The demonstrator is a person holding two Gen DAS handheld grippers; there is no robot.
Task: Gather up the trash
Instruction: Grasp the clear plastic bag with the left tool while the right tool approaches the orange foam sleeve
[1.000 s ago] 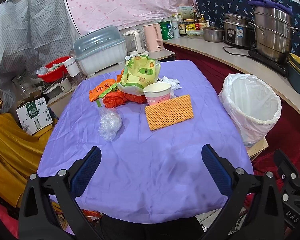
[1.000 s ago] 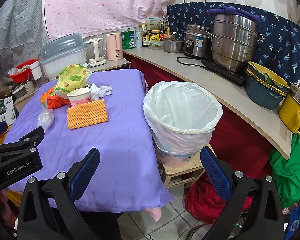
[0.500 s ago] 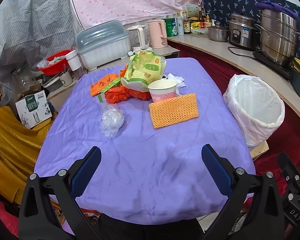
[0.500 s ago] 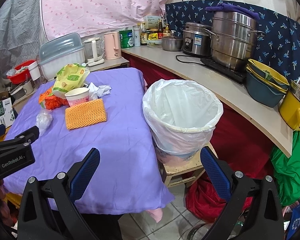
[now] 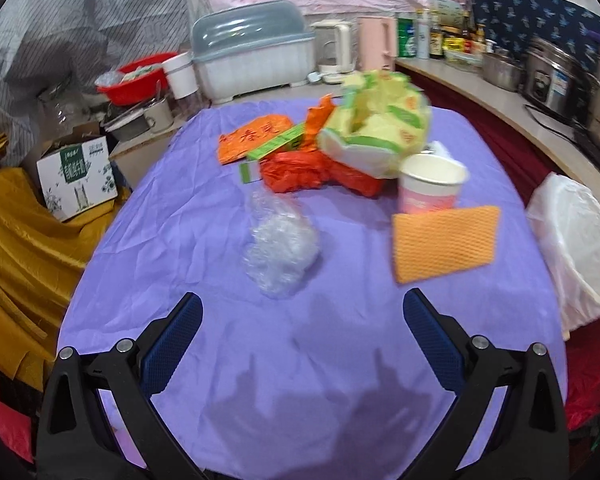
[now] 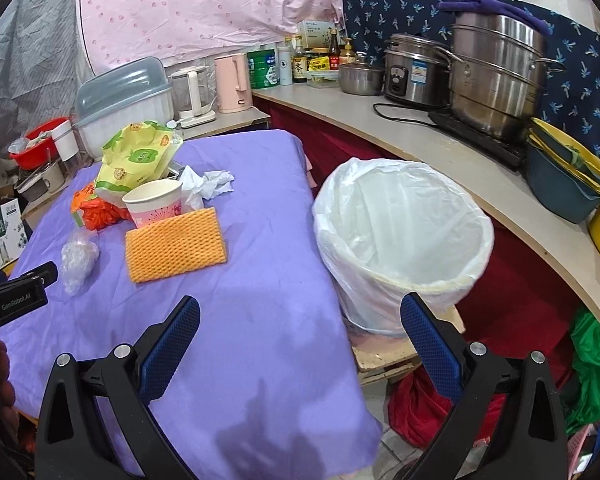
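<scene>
Trash, uncollected, all on the purple-clothed bench (image 5: pixel 204 240). Item nearest my left gripper (image 5: pixel 302 320): crumpled clear plastic wrap (image 5: pixel 281 250), lying just ahead of the fingers and slightly left of their midline, with no marked long axis. Farther back: orange netted foam sheet (image 5: pixel 446 242), long side running across the bench; pink paper cup (image 5: pixel 430 192) upright, touching the sheet's far edge; orange bags (image 5: pixel 316 170), yellow-green snack bag (image 5: pixel 376 132), white tissue (image 6: pixel 208 184) behind the cup. Lined trash bin (image 6: pixel 404 240) stands off the bench's right side, directly ahead of my right gripper (image 6: pixel 300 328). Both pairs of fingers are spread wide and hold nothing. Judgement: left hand is nearer the wrap; right is nearer the bin.
</scene>
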